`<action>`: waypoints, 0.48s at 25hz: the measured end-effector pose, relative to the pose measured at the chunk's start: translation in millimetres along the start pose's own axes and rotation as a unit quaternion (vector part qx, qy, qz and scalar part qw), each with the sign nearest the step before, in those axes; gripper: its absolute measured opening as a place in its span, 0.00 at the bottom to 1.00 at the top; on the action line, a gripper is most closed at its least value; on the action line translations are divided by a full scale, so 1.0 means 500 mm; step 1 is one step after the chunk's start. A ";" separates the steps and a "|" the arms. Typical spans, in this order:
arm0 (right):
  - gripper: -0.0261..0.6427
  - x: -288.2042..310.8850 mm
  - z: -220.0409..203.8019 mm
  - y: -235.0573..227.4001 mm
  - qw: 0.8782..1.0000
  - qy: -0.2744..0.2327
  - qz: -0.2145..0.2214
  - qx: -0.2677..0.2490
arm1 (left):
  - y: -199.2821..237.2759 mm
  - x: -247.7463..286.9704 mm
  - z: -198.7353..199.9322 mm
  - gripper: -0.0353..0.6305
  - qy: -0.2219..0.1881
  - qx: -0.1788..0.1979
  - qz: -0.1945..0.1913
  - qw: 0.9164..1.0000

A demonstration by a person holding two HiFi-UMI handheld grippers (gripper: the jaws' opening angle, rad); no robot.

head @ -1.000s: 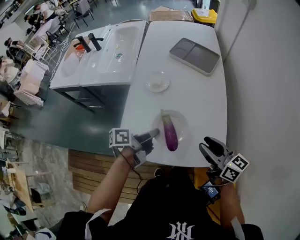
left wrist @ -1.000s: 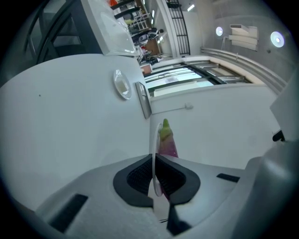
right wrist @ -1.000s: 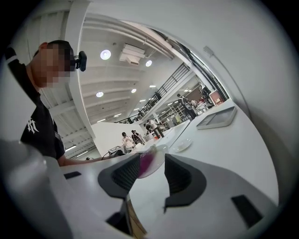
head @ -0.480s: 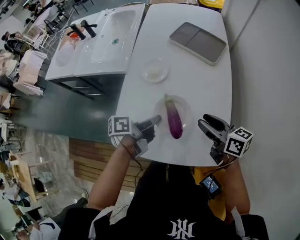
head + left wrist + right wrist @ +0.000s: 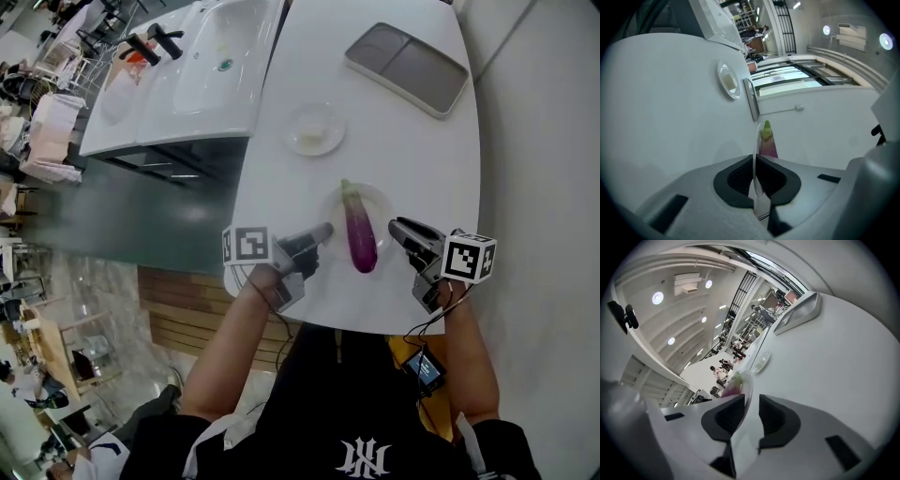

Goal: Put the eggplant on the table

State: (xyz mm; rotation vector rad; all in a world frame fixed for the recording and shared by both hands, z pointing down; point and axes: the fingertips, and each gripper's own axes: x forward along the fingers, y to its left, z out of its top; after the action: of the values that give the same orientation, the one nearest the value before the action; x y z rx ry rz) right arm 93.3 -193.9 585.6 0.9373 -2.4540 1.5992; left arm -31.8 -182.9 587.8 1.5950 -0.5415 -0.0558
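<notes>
A purple eggplant (image 5: 360,239) with a green stem lies on a clear glass plate (image 5: 378,202) near the front of the white table (image 5: 412,150). My left gripper (image 5: 322,234) is shut on the plate's left rim. In the left gripper view that rim (image 5: 755,140) runs edge-on between the pads, with the eggplant (image 5: 767,143) beyond. My right gripper (image 5: 397,228) is at the plate's right rim, its jaws closing. In the right gripper view the rim (image 5: 748,386) stands between the pads, with a gap left on one side. The eggplant (image 5: 732,384) shows behind the rim.
A small empty saucer (image 5: 314,128) sits mid-table and a grey two-part tray (image 5: 406,67) at the far end. A white sink unit (image 5: 187,75) stands to the left and a wall runs along the right. The table's front edge lies just below both grippers.
My right gripper moved up from the table's front right corner to the plate's right rim and its jaws narrowed. The left gripper stayed on the left rim.
</notes>
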 end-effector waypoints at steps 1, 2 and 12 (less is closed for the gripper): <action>0.16 0.001 0.002 -0.002 1.000 -0.003 -0.002 0.004 | 0.004 0.000 0.000 0.07 0.001 0.001 0.004 1.000; 0.16 0.003 0.002 -0.003 1.000 -0.006 -0.004 0.007 | 0.007 0.000 0.001 0.07 0.000 0.000 0.005 1.000; 0.09 0.030 -0.017 -0.025 0.999 0.000 -0.030 0.037 | 0.045 -0.002 -0.004 0.07 0.003 -0.002 0.023 1.000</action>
State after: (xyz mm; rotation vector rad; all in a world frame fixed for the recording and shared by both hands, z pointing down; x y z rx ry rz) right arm 85.3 -197.2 605.2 1.0096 -2.3587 1.6797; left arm -38.7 -180.7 609.3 1.5780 -0.5733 -0.0165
